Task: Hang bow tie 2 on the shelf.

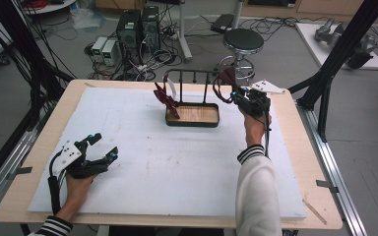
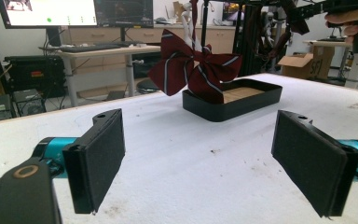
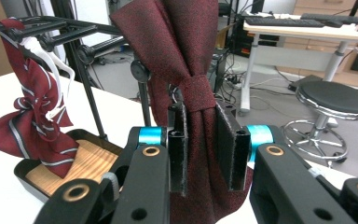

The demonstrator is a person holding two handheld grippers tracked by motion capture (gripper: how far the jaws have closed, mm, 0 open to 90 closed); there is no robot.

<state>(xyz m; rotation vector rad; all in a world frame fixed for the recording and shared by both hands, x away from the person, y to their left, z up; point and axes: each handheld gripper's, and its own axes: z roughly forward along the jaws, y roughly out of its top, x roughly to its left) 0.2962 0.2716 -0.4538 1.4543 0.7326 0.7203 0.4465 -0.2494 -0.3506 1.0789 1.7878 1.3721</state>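
Right gripper (image 3: 200, 140) clamped on plain dark red bow tie (image 3: 186, 60), pads pressed against the fabric just below the knot; held aloft in right hand (image 1: 256, 123) at the right end of the rack (image 1: 192, 73), just beyond the tray's right edge; seen in the high view too, tie bunched at the jaw tips near the rack's right post.

Striped bow tie (image 3: 32, 126) hanging by a white elastic strap from the left end of the rack; lower wing dipping over the left part of the tray (image 1: 193, 123); wooden tray floor bare to the right of it; same tie visible in the left gripper view (image 2: 191, 65), suspended above the tray's near wall.

Left gripper (image 2: 200, 158) with jaws spread wide, nothing between the pads; resting low on the white mat (image 1: 177, 172), well apart from the tray, toward the near left corner of the table (image 1: 305, 147); held by left hand (image 1: 78, 184), aimed toward the tray.

Black stool (image 1: 243, 42) on the floor beyond the rack, behind the table.
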